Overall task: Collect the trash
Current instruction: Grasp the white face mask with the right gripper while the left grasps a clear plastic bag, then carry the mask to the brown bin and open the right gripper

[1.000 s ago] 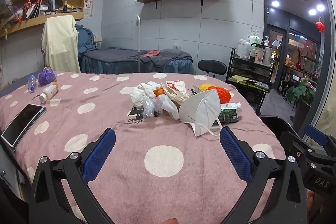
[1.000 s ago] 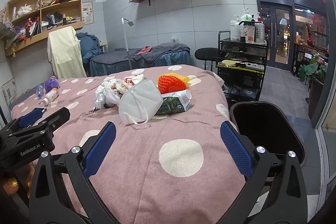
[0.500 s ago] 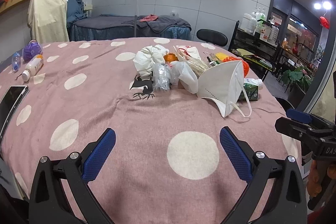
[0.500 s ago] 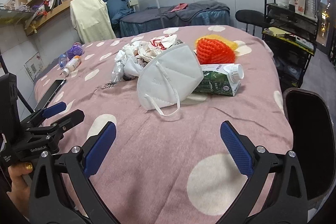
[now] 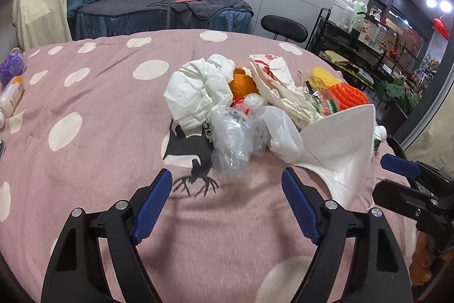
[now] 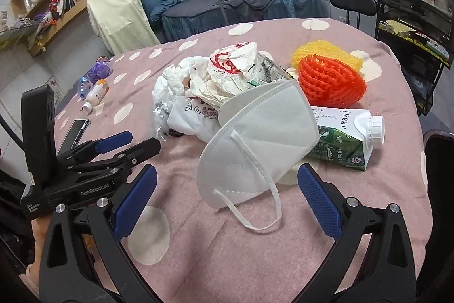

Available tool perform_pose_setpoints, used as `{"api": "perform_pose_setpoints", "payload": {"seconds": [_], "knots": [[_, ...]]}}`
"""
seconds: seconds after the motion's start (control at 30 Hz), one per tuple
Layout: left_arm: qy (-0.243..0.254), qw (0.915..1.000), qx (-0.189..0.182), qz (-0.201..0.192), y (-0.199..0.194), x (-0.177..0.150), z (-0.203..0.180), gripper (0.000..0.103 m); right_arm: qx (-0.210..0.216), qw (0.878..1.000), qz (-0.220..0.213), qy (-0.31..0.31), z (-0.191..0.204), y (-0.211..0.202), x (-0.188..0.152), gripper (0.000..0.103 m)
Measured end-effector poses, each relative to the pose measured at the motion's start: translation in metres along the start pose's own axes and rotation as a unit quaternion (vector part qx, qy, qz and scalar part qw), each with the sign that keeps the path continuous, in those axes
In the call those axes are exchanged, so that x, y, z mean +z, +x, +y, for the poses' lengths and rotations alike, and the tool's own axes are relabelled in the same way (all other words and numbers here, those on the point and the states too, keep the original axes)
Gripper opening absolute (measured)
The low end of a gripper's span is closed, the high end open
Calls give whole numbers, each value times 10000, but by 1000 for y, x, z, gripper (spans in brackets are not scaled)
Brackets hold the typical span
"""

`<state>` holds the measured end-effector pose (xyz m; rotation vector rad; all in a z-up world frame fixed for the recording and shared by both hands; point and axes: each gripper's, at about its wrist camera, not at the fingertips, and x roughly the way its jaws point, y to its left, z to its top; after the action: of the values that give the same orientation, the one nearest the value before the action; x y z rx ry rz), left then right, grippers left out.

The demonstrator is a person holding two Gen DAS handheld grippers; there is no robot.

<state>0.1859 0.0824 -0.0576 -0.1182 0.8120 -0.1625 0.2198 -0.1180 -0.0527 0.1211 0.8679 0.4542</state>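
A heap of trash lies on the pink dotted bed cover (image 5: 85, 161). It holds crumpled white paper (image 5: 195, 93), an orange (image 5: 242, 84), a clear plastic bag (image 5: 229, 144), a red-printed wrapper (image 6: 229, 67), a white face mask (image 6: 255, 132), an orange foam net (image 6: 329, 81), a yellow one (image 6: 326, 53) and a green milk carton (image 6: 343, 141). My left gripper (image 5: 227, 181) hovers just short of the plastic bag, its jaws closing with nothing between them. My right gripper (image 6: 227, 175) is open, its fingertips flanking the near edge of the mask without touching it.
A phone (image 6: 75, 129), a small bottle (image 6: 98, 93) and a purple object (image 6: 99, 68) lie on the left of the cover. A black bin (image 6: 439, 161) stands off the bed's right edge. A black cart (image 6: 414, 4) and a stool (image 6: 353, 2) stand behind.
Both grippers have moved in toward the trash heap and tipped downward. The left jaws have narrowed from wide open. The right jaws stay wide.
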Motion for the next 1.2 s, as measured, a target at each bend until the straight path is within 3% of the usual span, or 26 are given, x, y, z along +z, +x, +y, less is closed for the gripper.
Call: {"api": "perform_pose_setpoints", "payload": {"seconds": [0.07,0.17,0.23,0.3,0.4,0.5,0.7,1.07,1.2], "knots": [[-10,10000,0,76,8,6,3,66,-189,9998,-25,-23,1,4,0,95],[-37,9997,-127,204,20,12,4,48,-426,9991,-5,35,-2,10,-2,73],[-145,9993,-258,232,23,12,6,35,-402,9992,-9,83,-7,11,-3,65],[-246,9986,-423,200,22,9,5,25,-281,9995,-27,160,-12,10,-6,47],[-165,9993,-337,80,18,5,-2,20,-289,9995,-20,153,-17,9,-10,27],[-159,9992,-354,-74,11,1,-4,18,-277,9994,-144,163,-18,2,-14,17],[-307,9984,-211,-433,-17,-13,-5,17,-444,9983,-379,-10,-19,-15,-25,7],[-295,9954,-139,-899,-65,-34,-24,17,-346,9967,-727,-111,-24,-57,-43,5],[-248,9944,-322,-975,-75,-39,-38,17,-319,9955,-889,-52,-28,-77,-48,5]]}}
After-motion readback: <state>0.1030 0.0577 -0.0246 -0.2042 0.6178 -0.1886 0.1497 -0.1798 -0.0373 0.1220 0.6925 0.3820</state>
